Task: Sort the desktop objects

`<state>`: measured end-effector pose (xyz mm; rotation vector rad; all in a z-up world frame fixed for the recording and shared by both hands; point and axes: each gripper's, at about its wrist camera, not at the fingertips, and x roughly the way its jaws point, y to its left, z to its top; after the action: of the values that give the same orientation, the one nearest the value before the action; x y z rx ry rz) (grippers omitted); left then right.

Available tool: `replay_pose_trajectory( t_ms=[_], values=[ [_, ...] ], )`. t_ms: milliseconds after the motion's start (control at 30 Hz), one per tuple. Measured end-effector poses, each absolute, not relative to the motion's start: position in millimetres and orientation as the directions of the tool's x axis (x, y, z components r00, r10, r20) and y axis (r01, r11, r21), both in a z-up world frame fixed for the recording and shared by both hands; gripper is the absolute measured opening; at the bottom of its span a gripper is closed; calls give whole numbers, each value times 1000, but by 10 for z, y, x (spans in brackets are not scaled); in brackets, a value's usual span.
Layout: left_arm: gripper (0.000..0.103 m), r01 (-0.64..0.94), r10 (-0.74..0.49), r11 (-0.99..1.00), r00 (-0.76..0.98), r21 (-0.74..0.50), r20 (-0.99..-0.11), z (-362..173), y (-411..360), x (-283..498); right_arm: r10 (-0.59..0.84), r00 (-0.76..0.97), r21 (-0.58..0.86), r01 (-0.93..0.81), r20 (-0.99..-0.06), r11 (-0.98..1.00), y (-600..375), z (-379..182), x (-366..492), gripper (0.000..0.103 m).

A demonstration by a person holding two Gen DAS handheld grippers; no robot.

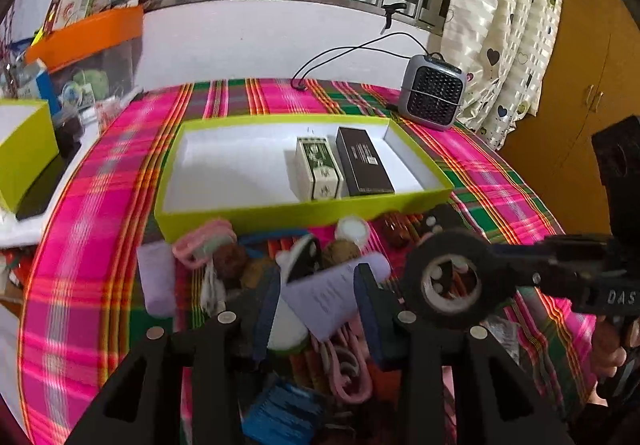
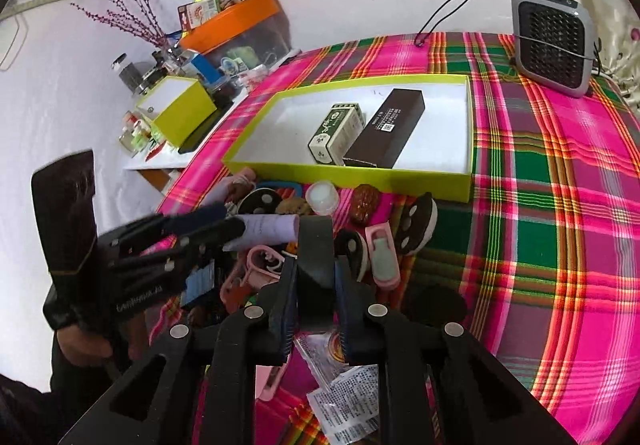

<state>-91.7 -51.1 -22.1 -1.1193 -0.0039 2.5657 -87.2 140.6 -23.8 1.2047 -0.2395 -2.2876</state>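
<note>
Right hand-held gripper (image 2: 316,285) is clenched on a black tape roll (image 1: 450,279); left hand-held gripper (image 1: 316,301) spread around a lilac tube (image 1: 340,289). I count two boxes in the lime tray (image 1: 304,211); most clutter still waits on the surface (image 2: 540,225).

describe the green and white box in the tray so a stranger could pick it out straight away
Find the lime-green tray on the plaid tablecloth. Only two boxes lie inside it, side by side. The green and white box is the shorter, patterned one, left of the long dark brown box.
</note>
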Motion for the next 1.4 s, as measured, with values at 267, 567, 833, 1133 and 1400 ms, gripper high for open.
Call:
replay_pose_trajectory(
  t_ms=[267,567,833,1133,1400],
  values=[
    [46,-419,328,-906,-616,-55,-716,-256,-325,-987,-538,-448,394,378,-714,-838,1410,-257,-855,18],
    [46,-485,300,-874,-602,39,-740,-298,-246,-836,-543,-446,400,378,-711,-835,1428,-261,-846,18],
    [46,-526,328,-850,-570,28,-753,-314,-190,-759,-549,-444,411,373,-709,-832,1450,-263,-844,18],
    [46,-548,319,-835,-560,53,-765,-339,-65,-968,-552,-442,418,369,-707,-830,1467,-275,-844,18],
    [34,-570,344,-821,-520,19,-782,-416,-29,-981,-560,-442,430,364,-701,-826,1490,-290,-848,18]
  ],
)
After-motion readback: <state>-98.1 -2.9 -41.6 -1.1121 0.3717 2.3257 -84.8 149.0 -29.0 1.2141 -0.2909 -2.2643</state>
